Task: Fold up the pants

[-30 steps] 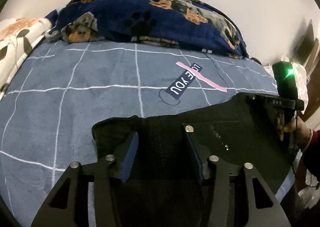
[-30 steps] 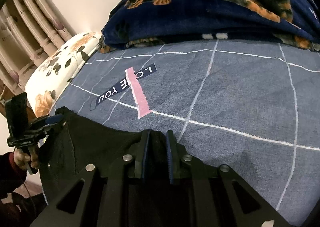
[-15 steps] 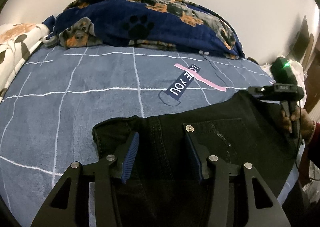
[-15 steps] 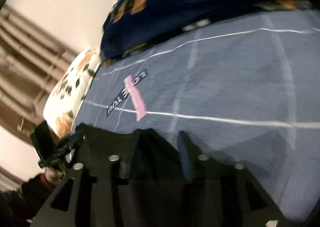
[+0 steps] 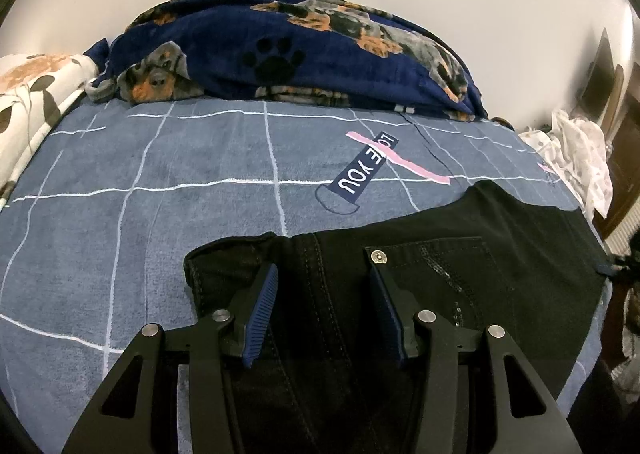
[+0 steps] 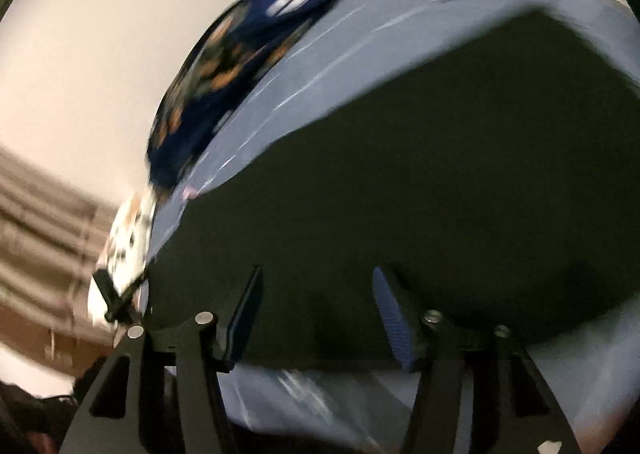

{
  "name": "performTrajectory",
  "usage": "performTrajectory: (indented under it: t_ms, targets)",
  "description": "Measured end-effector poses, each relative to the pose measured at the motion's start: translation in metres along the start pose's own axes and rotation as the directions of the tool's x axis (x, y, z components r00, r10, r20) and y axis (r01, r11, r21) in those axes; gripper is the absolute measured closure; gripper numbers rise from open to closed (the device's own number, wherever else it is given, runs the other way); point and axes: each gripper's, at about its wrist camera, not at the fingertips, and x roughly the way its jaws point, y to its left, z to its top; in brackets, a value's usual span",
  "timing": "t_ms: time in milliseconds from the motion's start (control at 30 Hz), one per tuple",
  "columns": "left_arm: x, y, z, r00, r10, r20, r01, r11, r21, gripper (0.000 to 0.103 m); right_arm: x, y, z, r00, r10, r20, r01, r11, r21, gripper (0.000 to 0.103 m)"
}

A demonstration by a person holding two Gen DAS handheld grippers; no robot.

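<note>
Left gripper (image 5: 324, 310) sits over the near edge of the black pants (image 5: 460, 254), its jaws held partly apart with the dark denim lying in the gap between the blue pads; whether the pads actually press the cloth I cannot tell. From its view the pants stretch away to the right across the blue grid bedsheet (image 5: 160, 182), back pocket up, reaching the bed's right edge. Beyond them a "LOVE YOU" print (image 5: 366, 170) shows on the sheet, and a navy dog-print blanket (image 5: 300, 54) is heaped against the wall, with a floral pillow (image 5: 32, 94) at the far left.

Over on the right, the right gripper (image 6: 320, 310) has just been opening its jaws; they stand well spread now, and nothing is pinched between them. Its view is badly smeared, but the pants (image 6: 400, 174) show as a broad dark slab lying flat beyond the fingertips
</note>
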Motion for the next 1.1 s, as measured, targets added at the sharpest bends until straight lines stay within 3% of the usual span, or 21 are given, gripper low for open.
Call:
performTrajectory:
  t_ms: [133, 233, 333, 633, 767, 967, 1100]
  targets:
    - [0.000, 0.000, 0.000, 1.000, 0.004, 0.003, -0.004, 1.000, 0.003, 0.053, -0.079, -0.050, -0.019, 0.979, -0.015, 0.202, -0.019, 0.986, 0.167, 0.046]
    - [0.000, -0.001, 0.000, 1.000, 0.005, 0.004, -0.005, 1.000, 0.004, 0.053, -0.112, -0.083, -0.029, 0.947, 0.034, 0.319, -0.122, 0.958, 0.260, 0.046]
    - [-0.001, -0.002, 0.000, 1.000, 0.014, 0.005, -0.014, 1.000, 0.012, 0.053, -0.121, -0.107, -0.032, 0.919, 0.065, 0.389, -0.199, 0.929, 0.313, 0.046]
    - [-0.001, -0.003, -0.001, 1.000, 0.022, 0.006, -0.022, 1.000, 0.021, 0.053, -0.121, -0.155, -0.022, 0.867, 0.071, 0.493, -0.296, 0.870, 0.396, 0.046]
    - [-0.001, -0.003, 0.000, 1.000, 0.025, 0.006, -0.025, 0.999, 0.023, 0.053, -0.116, -0.161, -0.012, 0.883, 0.034, 0.469, -0.256, 0.872, 0.418, 0.047]
    - [-0.001, -0.003, 0.000, 1.000, 0.024, 0.007, -0.024, 0.999, 0.023, 0.053, -0.097, -0.149, 0.000, 0.898, 0.073, 0.434, -0.255, 0.889, 0.379, 0.046]
    - [-0.001, -0.003, 0.000, 1.000, 0.025, 0.007, -0.025, 0.999, 0.024, 0.053, -0.082, -0.128, 0.010, 0.925, 0.049, 0.377, -0.182, 0.927, 0.328, 0.046]
